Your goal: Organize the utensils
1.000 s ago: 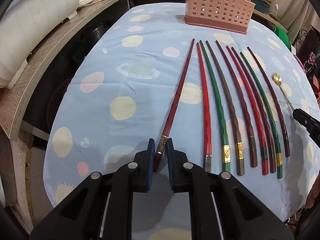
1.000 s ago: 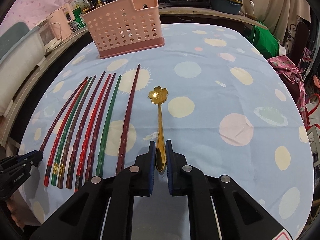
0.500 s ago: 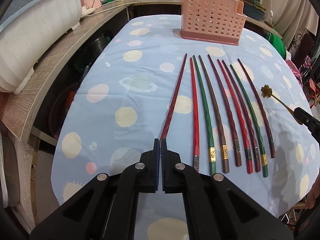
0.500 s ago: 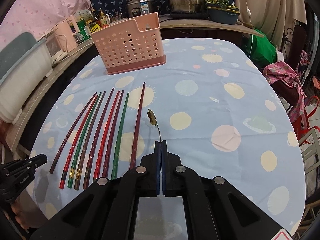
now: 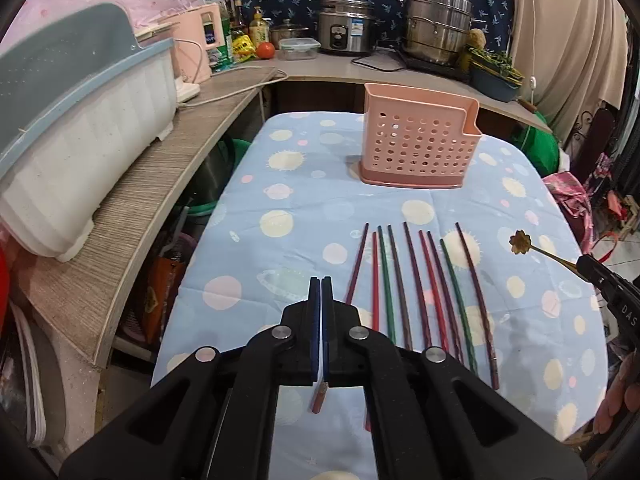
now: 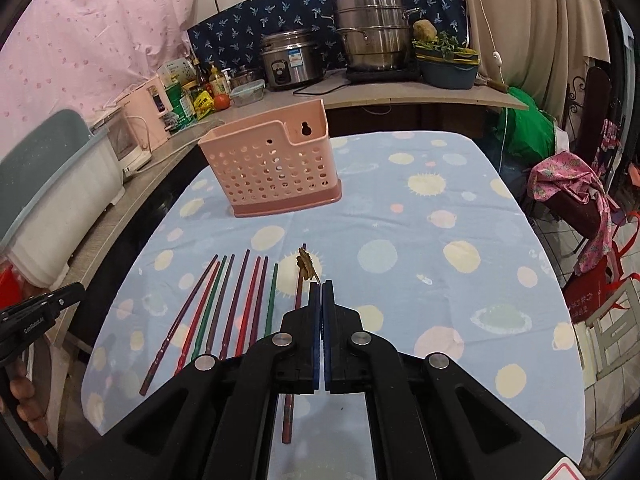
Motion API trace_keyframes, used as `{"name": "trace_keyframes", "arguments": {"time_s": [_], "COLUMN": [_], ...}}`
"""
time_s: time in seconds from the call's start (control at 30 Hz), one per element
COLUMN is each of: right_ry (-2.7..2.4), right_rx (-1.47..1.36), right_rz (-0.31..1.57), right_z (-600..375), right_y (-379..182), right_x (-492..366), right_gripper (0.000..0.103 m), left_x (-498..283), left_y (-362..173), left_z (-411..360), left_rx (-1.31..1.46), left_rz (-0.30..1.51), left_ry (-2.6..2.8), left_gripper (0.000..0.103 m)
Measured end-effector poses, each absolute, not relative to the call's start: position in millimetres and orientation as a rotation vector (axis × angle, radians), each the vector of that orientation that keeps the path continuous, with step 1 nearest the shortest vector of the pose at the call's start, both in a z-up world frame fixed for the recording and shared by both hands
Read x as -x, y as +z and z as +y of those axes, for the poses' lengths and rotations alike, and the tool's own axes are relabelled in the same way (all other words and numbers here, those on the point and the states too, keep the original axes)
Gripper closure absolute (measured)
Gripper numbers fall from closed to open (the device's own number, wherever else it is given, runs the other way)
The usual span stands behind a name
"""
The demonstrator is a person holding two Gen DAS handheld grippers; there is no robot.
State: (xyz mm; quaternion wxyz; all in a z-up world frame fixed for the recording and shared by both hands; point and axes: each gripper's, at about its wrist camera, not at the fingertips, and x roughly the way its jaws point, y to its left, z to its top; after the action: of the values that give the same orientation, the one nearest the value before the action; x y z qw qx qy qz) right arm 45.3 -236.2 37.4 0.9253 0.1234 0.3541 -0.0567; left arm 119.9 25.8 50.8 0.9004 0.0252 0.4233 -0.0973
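— What's in your claws?

— My left gripper (image 5: 320, 280) pinches a dark red chopstick (image 5: 357, 264) by its butt; the right gripper (image 6: 321, 283) clamps the gold spoon (image 6: 306, 266), both above the table (image 6: 400, 216).

— Handling?

— Stiff, light, likely slippery; I'd grip near the ends.

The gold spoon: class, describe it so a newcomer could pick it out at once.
Start at the pink perforated caddy on the spotted blue tablecloth. Nearer, beside the row of chopsticks, the right gripper holds the gold spoon lifted. Only it is golden and flower-shaped.

Cloth-covered table (image 5: 304, 208); chopsticks (image 5: 424, 288), pink caddy (image 5: 416, 148)
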Motion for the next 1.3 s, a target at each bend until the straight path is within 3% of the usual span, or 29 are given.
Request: {"name": "trace_keyframes", "arguments": {"time_s": [0.1, 0.13, 0.17, 0.23, 0.5, 0.6, 0.67, 0.83, 1.07, 1.3], "right_ry": [-0.119, -0.120, -0.119, -0.119, -0.116, -0.118, -0.119, -0.115, -0.112, -0.084], "right_rx": [-0.261, -0.265, -0.270, -0.275, -0.270, -0.266, -0.266, -0.262, -0.246, -0.263], "right_rz": [0.725, 0.729, 0.734, 0.746, 0.775, 0.780, 0.783, 0.784, 0.750, 0.674], "right_z": [-237.2, -237.6, -237.6, -236.2, -226.3, -224.3, -223.3, -222.1, -222.7, -239.6], "right_y": [37.9, 36.4, 34.6, 30.1, 20.6, 19.7, 18.8, 20.4, 36.5, 73.9], "right_x": [-41.1, -40.3, -39.1, -36.4, -33.3, -33.6, -34.0, -34.2, -35.6, -61.9], "right_gripper": [0.102, 0.102, 0.102, 0.102, 0.102, 0.102, 0.102, 0.102, 0.102, 0.102], "left_x": [-119.8, -118.6, -115.8, -110.6, -106.3, -105.2, -105.0, -101.6, -101.0, -129.2], "left_y": [34.6, 24.8, 15.8, -6.9, -70.1, -73.2, -73.5, -69.4, -28.8, 51.7], "left_z": [34.0, 36.4, 37.9, 39.2, 36.8, 36.6, 36.2, 34.8, 36.3, 34.2], "left_rx": [-0.032, -0.023, -0.013, -0.017, -0.043, -0.051, -0.059, -0.058, -0.049, -0.022], "left_rz": [0.921, 0.943, 0.959, 0.990, 1.097, 1.093, 1.089, 1.096, 1.041, 0.902], "left_ry": [-0.249, -0.261, -0.281, -0.292, -0.278, -0.287, -0.290, -0.297, -0.270, -0.269], "left_gripper": [0.100, 0.093, 0.077, 0.065, 0.069, 0.078, 0.093, 0.096, 0.096, 0.096]}}
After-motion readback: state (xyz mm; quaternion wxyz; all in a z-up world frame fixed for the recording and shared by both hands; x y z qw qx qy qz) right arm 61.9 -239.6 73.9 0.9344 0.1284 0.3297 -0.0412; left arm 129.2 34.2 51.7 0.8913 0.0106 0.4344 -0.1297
